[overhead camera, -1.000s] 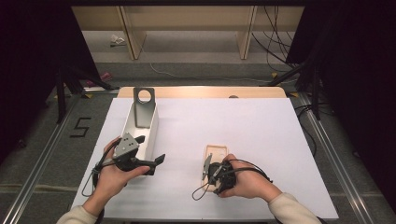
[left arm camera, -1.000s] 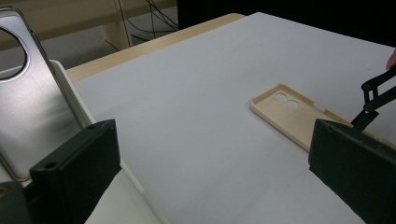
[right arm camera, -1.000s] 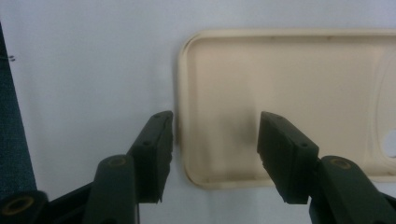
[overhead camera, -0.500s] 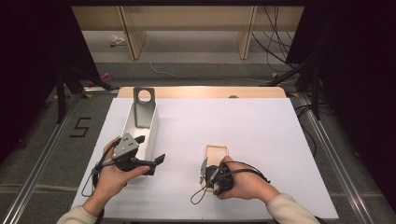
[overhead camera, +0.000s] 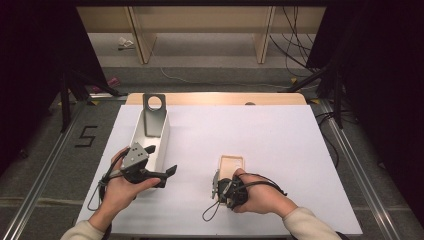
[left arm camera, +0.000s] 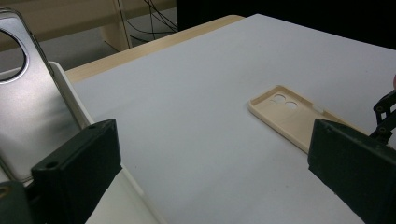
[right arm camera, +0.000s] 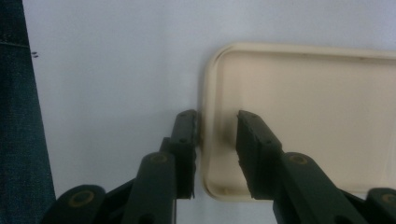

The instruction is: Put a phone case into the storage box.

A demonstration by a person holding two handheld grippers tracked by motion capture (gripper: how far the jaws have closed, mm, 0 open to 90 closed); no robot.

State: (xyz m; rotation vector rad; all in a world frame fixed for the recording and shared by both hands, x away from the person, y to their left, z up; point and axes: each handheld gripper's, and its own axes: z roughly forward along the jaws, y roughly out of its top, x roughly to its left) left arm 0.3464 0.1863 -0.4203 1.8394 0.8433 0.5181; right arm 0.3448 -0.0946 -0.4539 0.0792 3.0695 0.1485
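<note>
Jaws of the right hand-held gripper [right arm camera: 215,135] have just been closing astride the phone case [right arm camera: 322,121] rim, not yet pinching, to lift it; the left hand-held gripper [left arm camera: 210,177] waits open.

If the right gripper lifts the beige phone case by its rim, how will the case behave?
The phone case looks thin and hollow, so it is probably very light. Its rim is a low, narrow wall, so the right gripper may slip off it. Held at one edge, the case may sag or twist a little.

Two phone cases: one cream [overhead camera: 231,164], one grey [overhead camera: 153,116]; one white box [overhead camera: 162,145].
</note>
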